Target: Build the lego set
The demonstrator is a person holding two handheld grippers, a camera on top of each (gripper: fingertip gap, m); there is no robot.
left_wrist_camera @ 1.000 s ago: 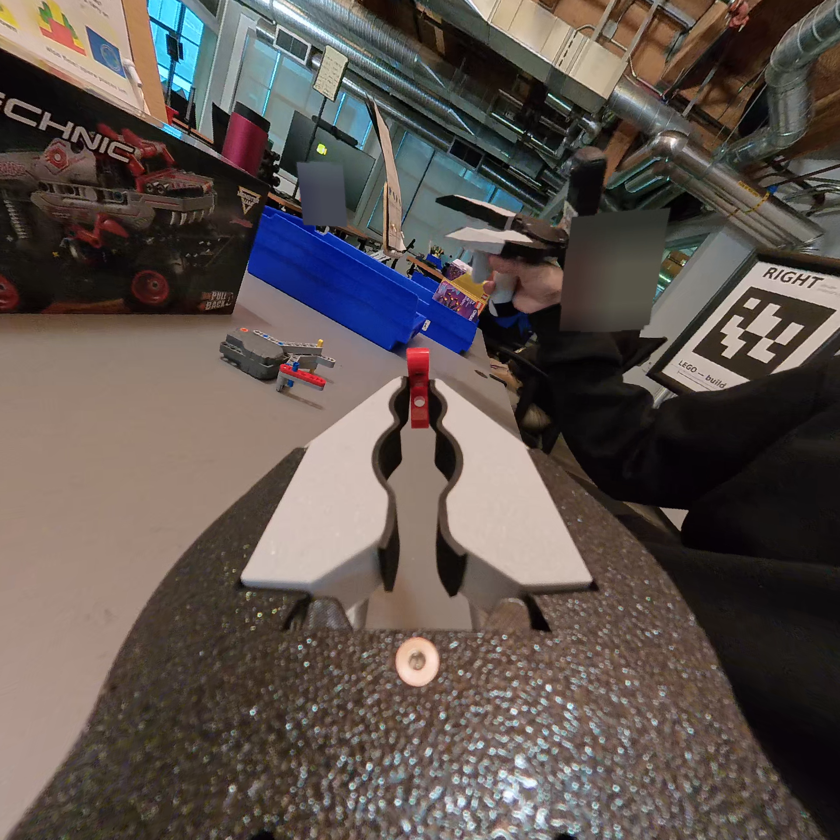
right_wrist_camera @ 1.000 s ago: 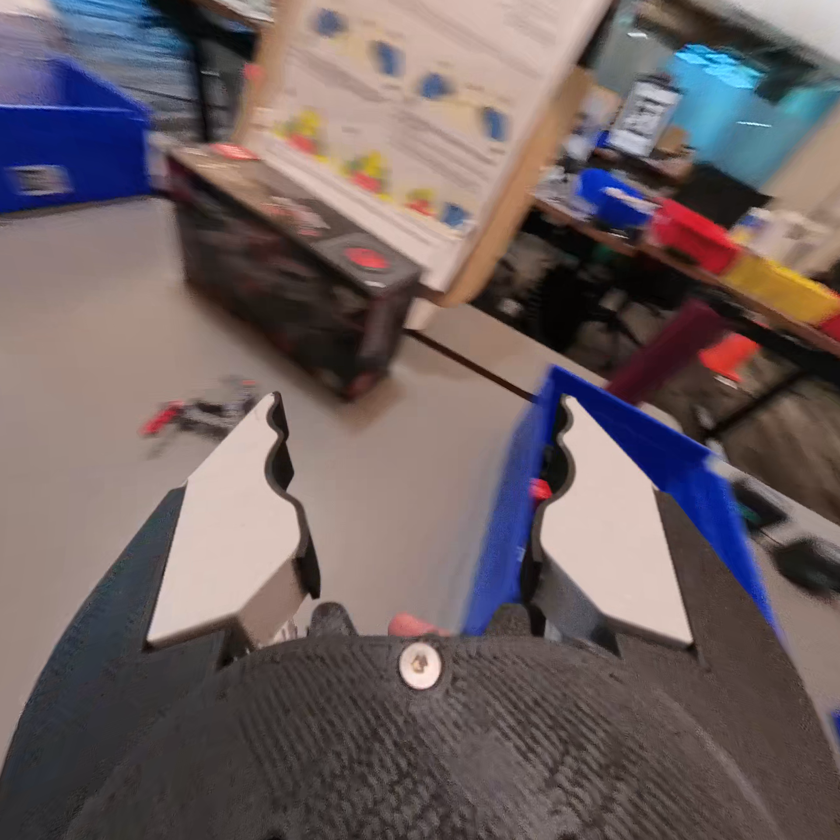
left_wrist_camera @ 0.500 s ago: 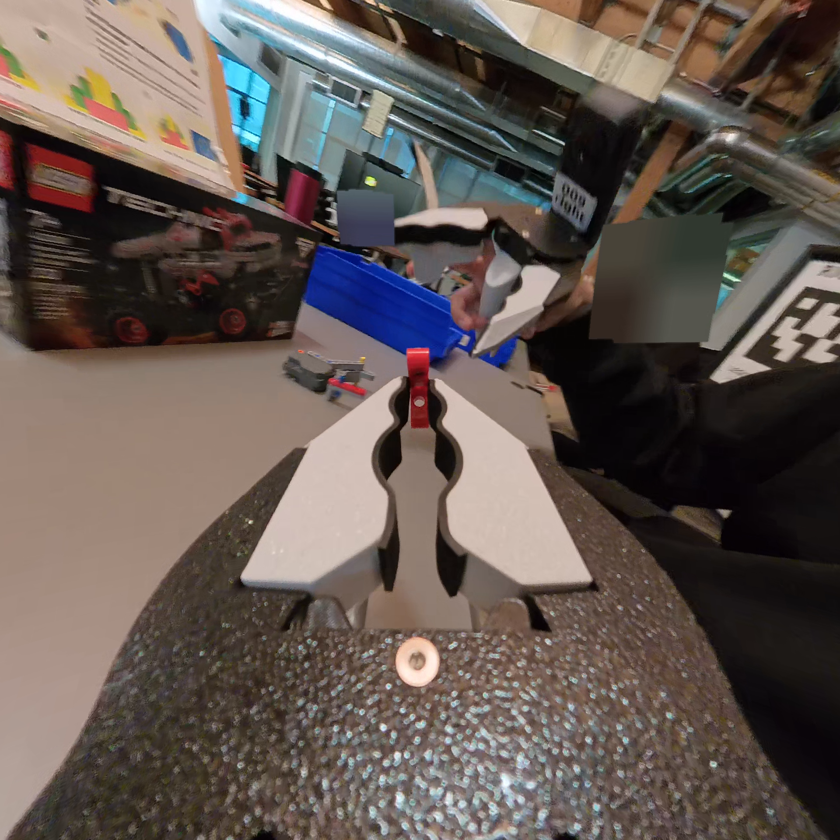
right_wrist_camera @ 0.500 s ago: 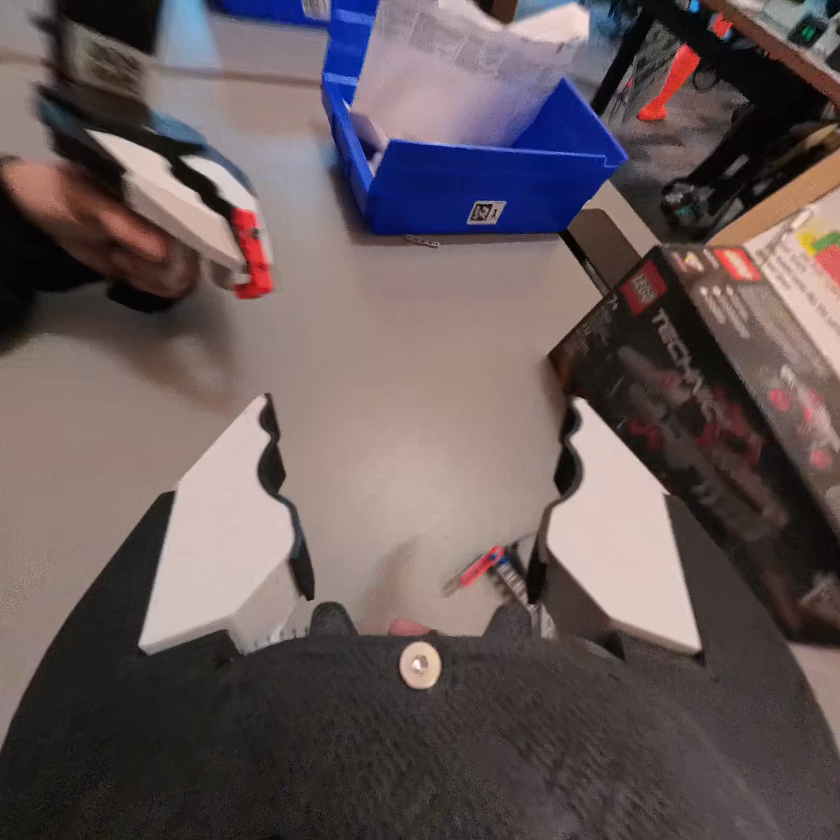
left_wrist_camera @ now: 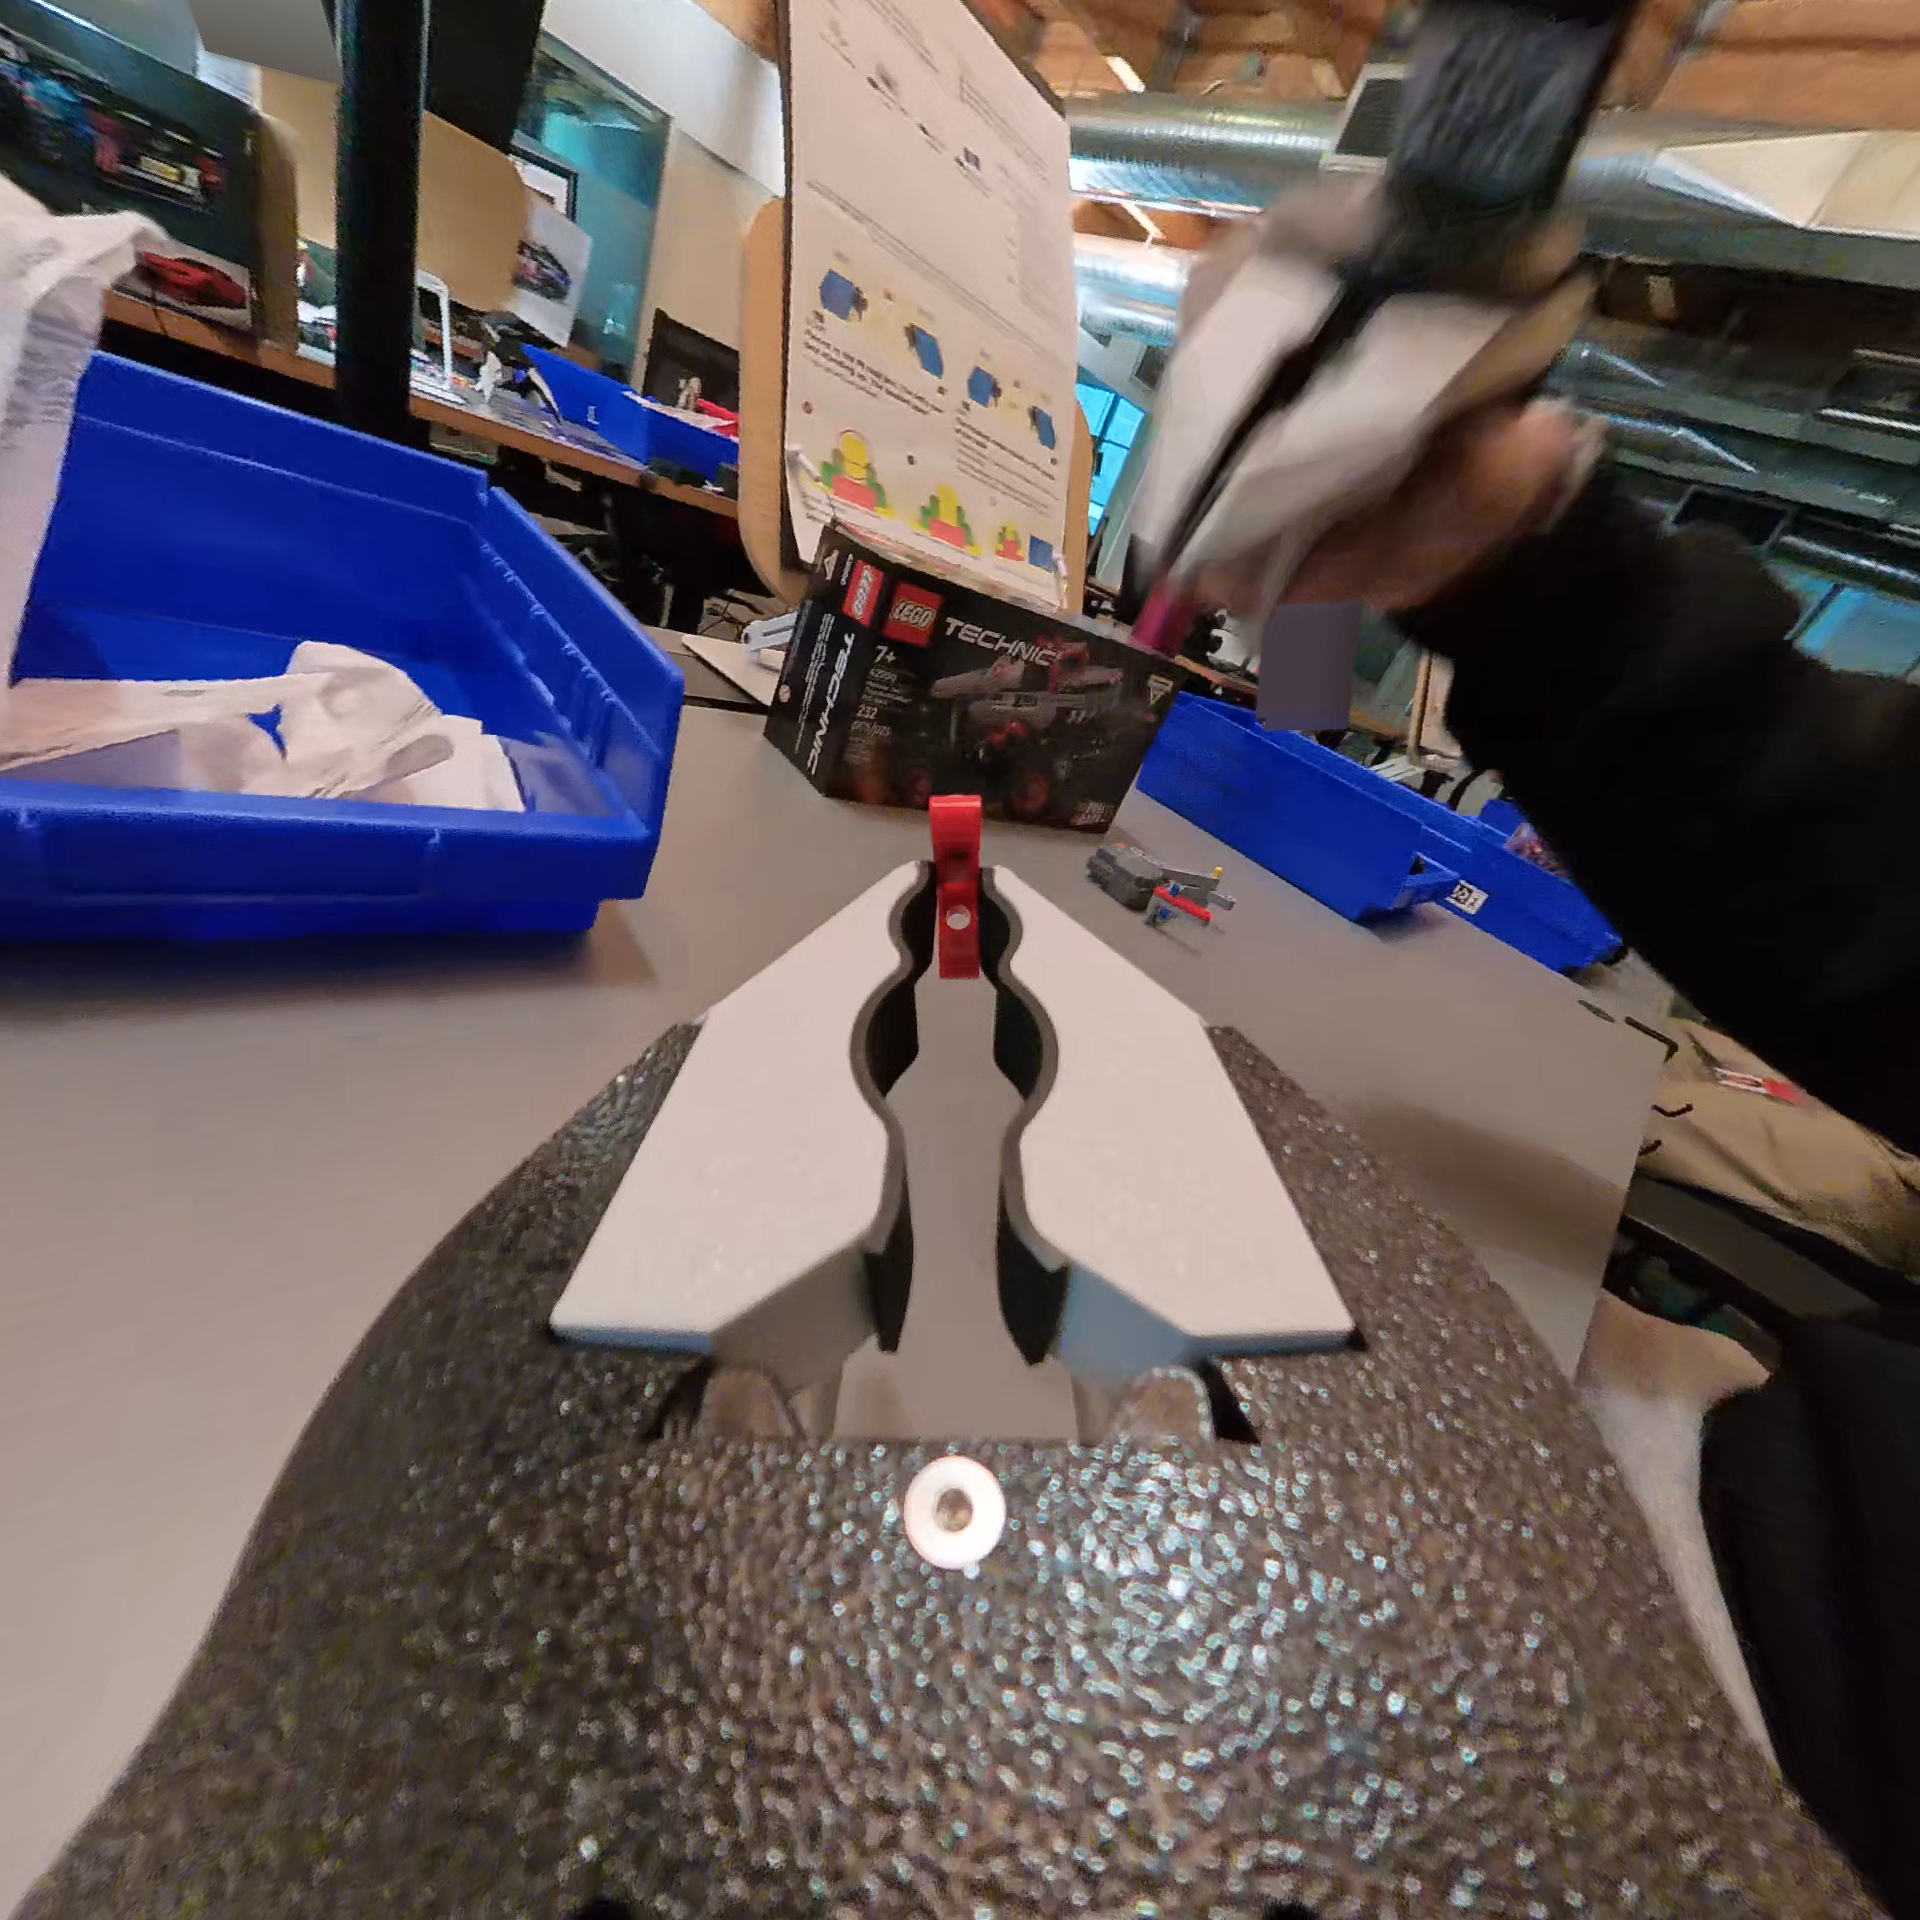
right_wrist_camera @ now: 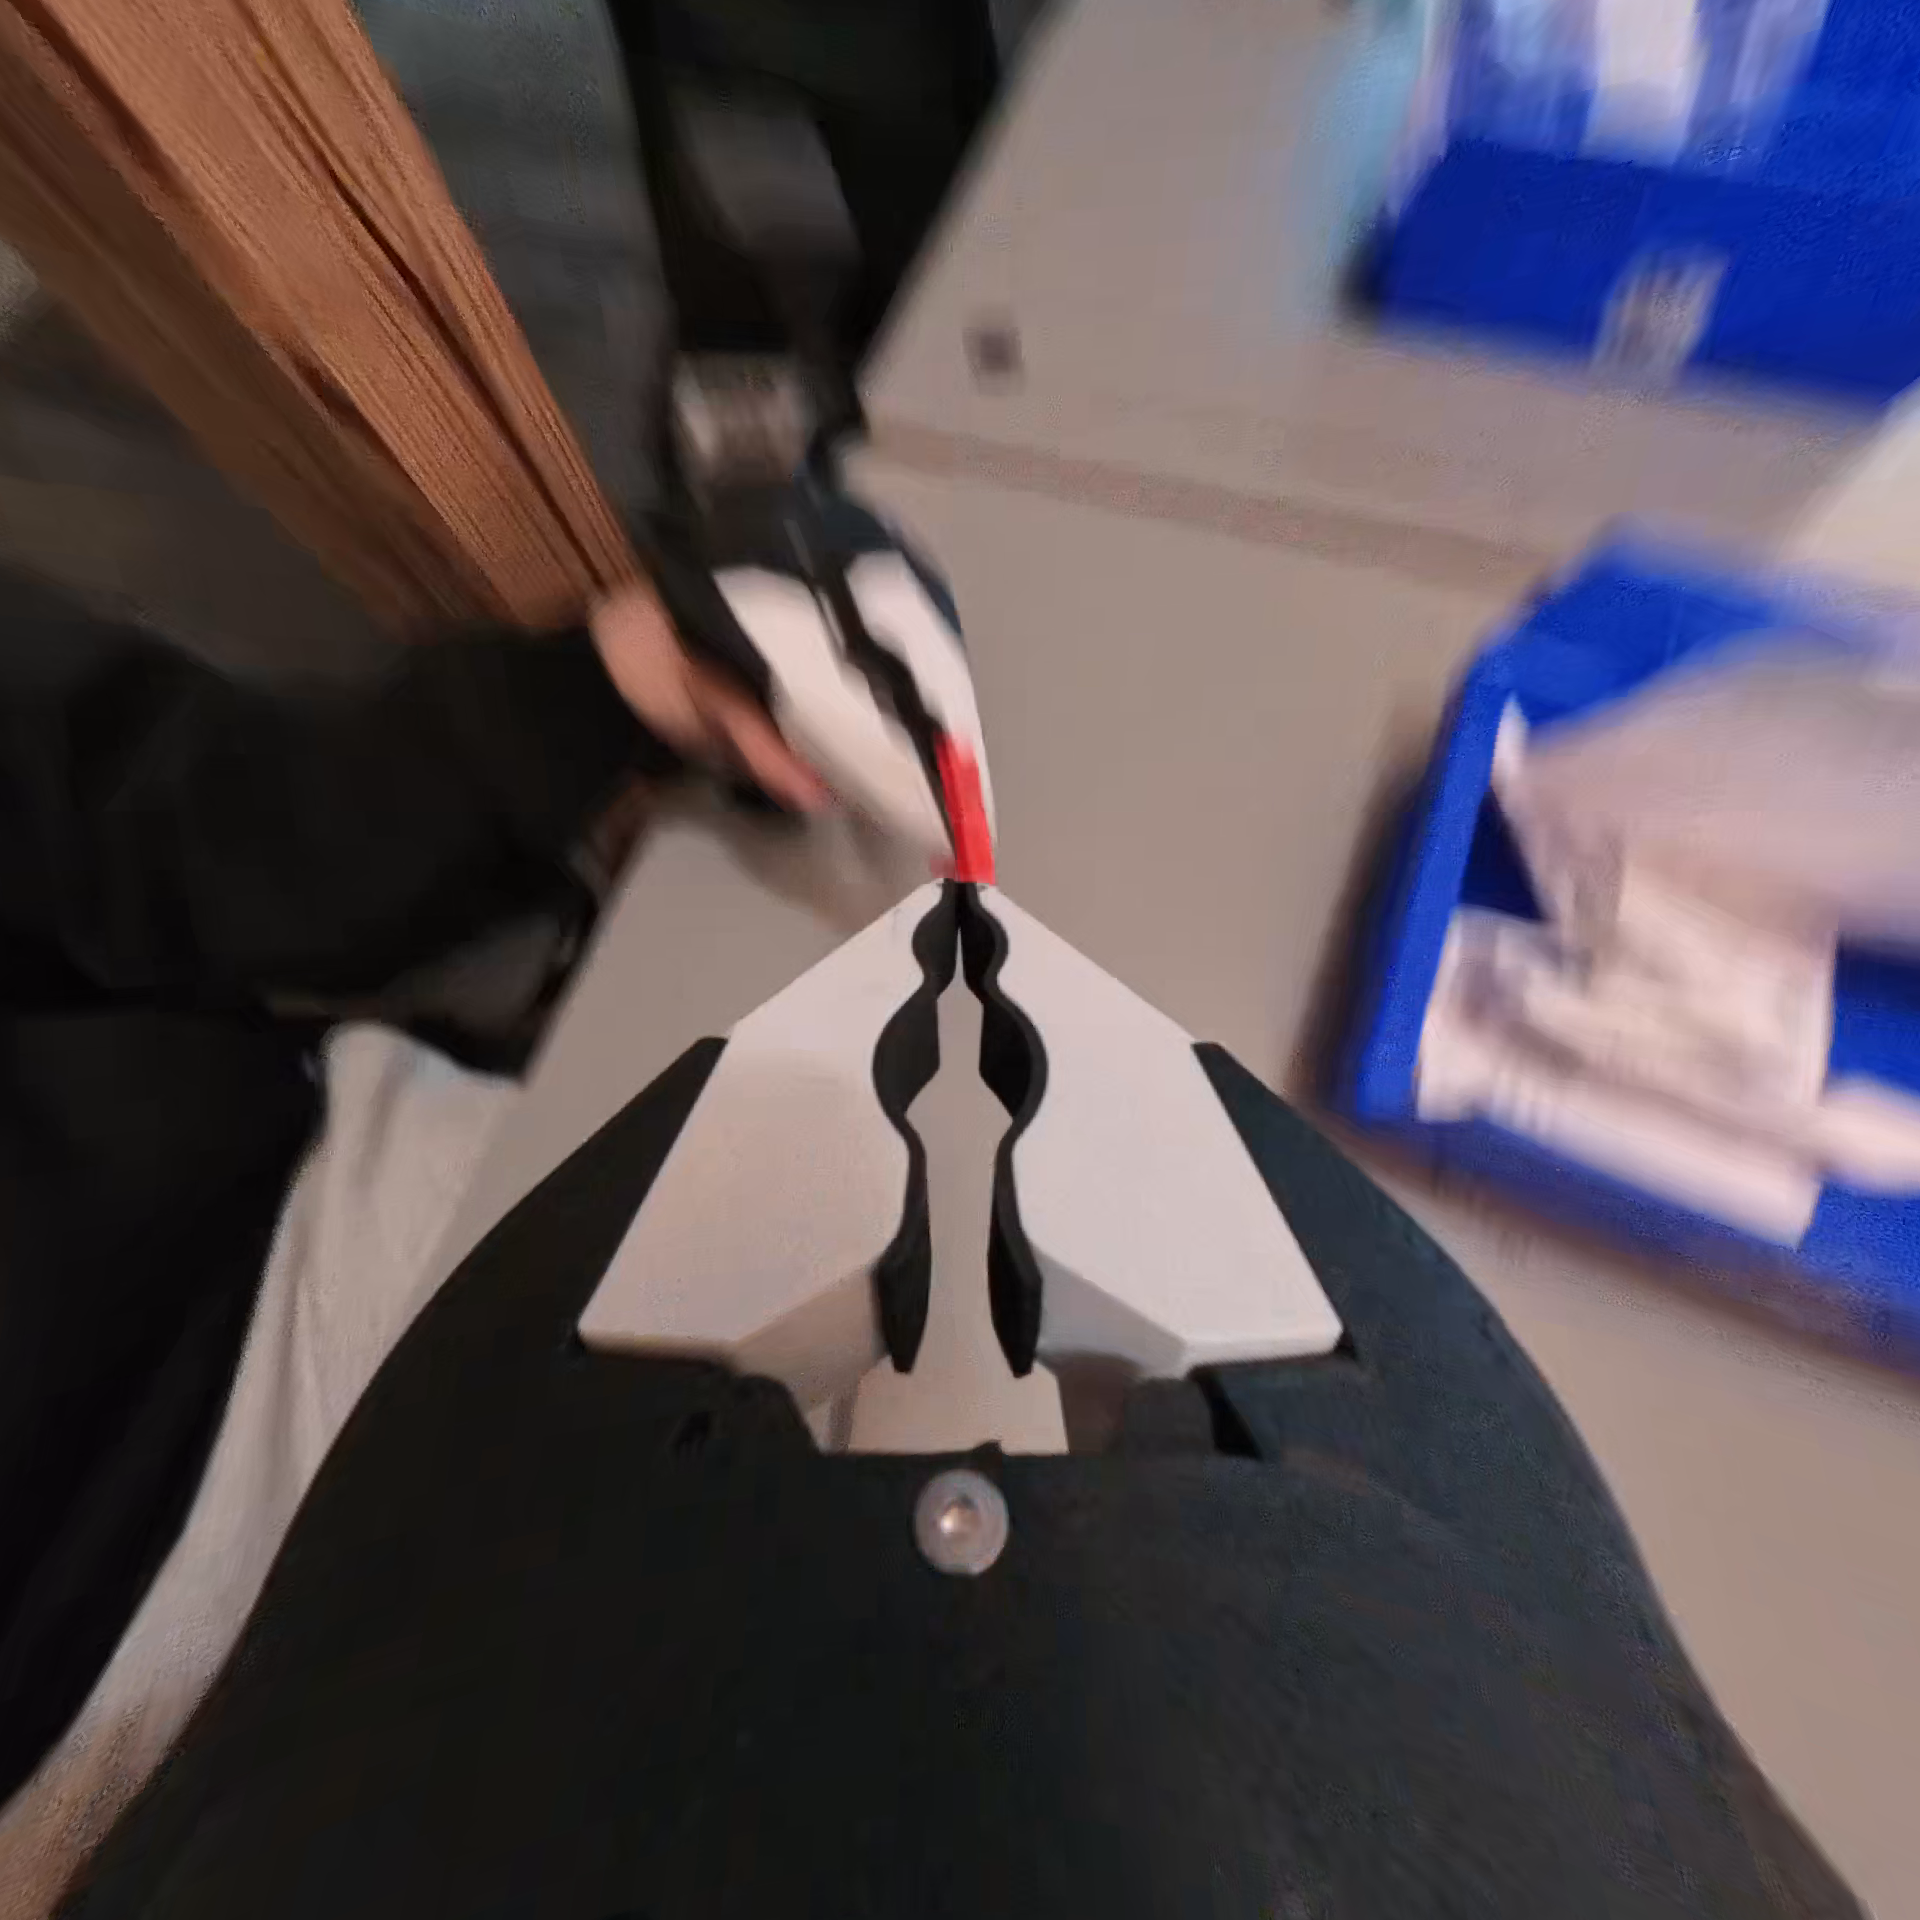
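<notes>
Left jaws clench the red piece; right jaws are clenched empty, tips near the red piece; a bump could dislodge it over the desk.

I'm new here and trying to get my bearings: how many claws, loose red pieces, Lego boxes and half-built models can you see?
Claws: 2, the left claw and the right claw
Red piece, pinched in the left claw: 1
Lego box: 1
Part-built model: 1
Total: 5
</notes>
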